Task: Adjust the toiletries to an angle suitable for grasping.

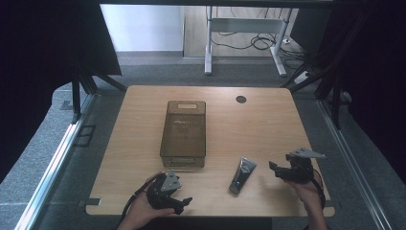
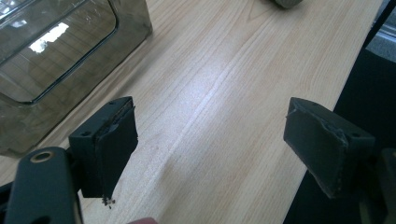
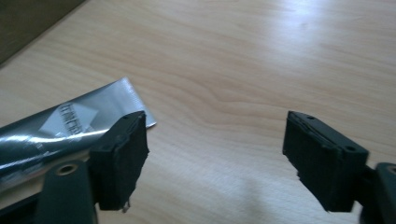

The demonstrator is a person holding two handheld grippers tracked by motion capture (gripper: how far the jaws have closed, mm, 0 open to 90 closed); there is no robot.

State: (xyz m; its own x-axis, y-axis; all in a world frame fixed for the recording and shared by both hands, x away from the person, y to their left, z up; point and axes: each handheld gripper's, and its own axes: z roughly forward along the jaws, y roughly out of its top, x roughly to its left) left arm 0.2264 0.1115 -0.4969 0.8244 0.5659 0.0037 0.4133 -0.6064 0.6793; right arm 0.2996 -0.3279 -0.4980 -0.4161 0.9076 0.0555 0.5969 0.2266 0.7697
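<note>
A dark silver tube (image 1: 242, 174) lies flat on the wooden table (image 1: 268, 124), cap end toward the front edge. In the right gripper view the tube (image 3: 56, 128) runs off to the left, its crimped end just beyond the left jaw. My right gripper (image 1: 274, 168) is open, a short way right of the tube, with nothing between its jaws. A smoky transparent bin (image 1: 185, 134) stands at the table's middle left. Near the front edge, below the bin, my left gripper (image 1: 184, 203) is open and empty. The bin's corner (image 2: 56, 70) shows upper left in the left gripper view.
A round cable hole (image 1: 241, 99) sits near the table's far edge. A white desk frame (image 1: 244, 38) with cables stands on the floor beyond. Metal rails (image 1: 57, 153) run along the table's left and right sides.
</note>
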